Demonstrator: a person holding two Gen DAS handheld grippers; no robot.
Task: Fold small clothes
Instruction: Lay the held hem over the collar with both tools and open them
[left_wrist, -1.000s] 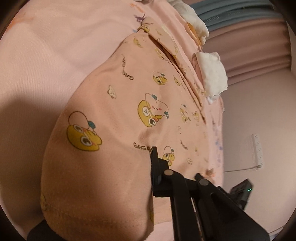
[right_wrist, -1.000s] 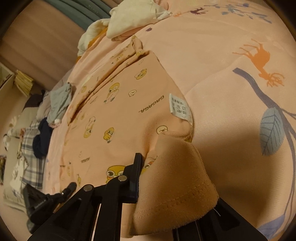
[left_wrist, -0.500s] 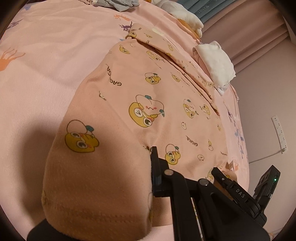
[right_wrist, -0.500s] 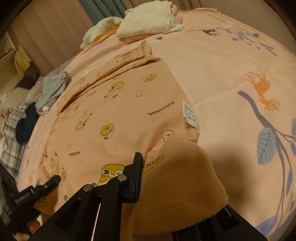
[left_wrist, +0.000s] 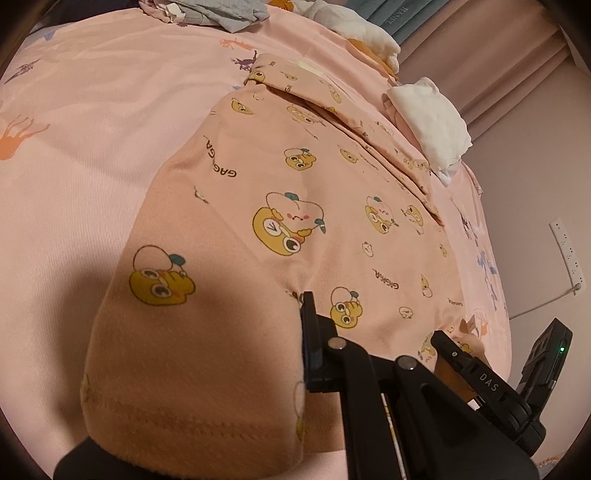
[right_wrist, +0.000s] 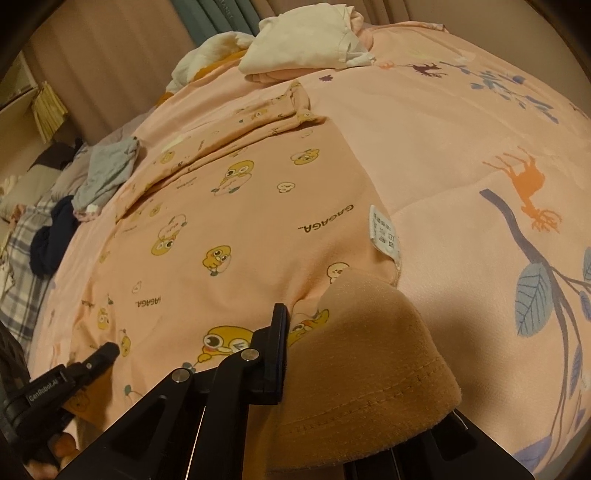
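A small peach garment (left_wrist: 295, 192) printed with yellow ducks lies spread on the pink bedspread (left_wrist: 92, 122). My left gripper (left_wrist: 300, 314) is shut on one corner of its near hem, and the cloth drapes over and hides one finger. In the right wrist view the same garment (right_wrist: 229, 221) shows a white care label (right_wrist: 384, 236). My right gripper (right_wrist: 291, 321) is shut on the other hem corner, whose turned-up cloth covers one finger. Each gripper shows in the other's view: the right one (left_wrist: 458, 358), the left one (right_wrist: 103, 352).
Folded white clothes (left_wrist: 428, 122) lie beyond the garment's far end. A grey cloth (right_wrist: 107, 173), a dark navy cloth (right_wrist: 51, 240) and plaid fabric (right_wrist: 18, 295) lie along the bed's left side. A wall socket strip (left_wrist: 567, 254) and curtains (right_wrist: 110, 55) border the bed.
Both wrists have rolled, so the bed sits more level in each view. Each gripper now shows in the other's view. Both grips on the hem are unchanged.
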